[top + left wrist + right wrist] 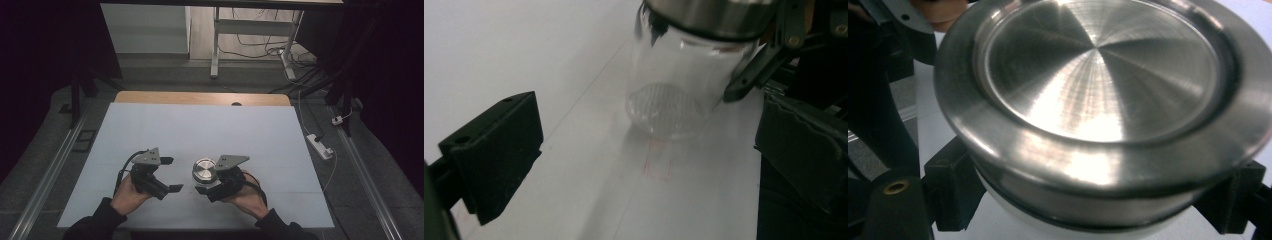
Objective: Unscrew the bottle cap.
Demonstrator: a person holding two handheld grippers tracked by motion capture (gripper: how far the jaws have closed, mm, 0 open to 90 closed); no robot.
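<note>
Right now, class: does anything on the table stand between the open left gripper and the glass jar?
Nothing visible does. Bare white table lies between the left gripper and the jar, which the right gripper clamps below its metal lid.

The white worktop [200, 125] lies bare beyond both claws, open for passage. The sole obstacle is the glass jar [204, 171] with its metal lid, clamped in the right claw [207, 182]; the left claw [170, 174] stands just beside it, apart.
</note>
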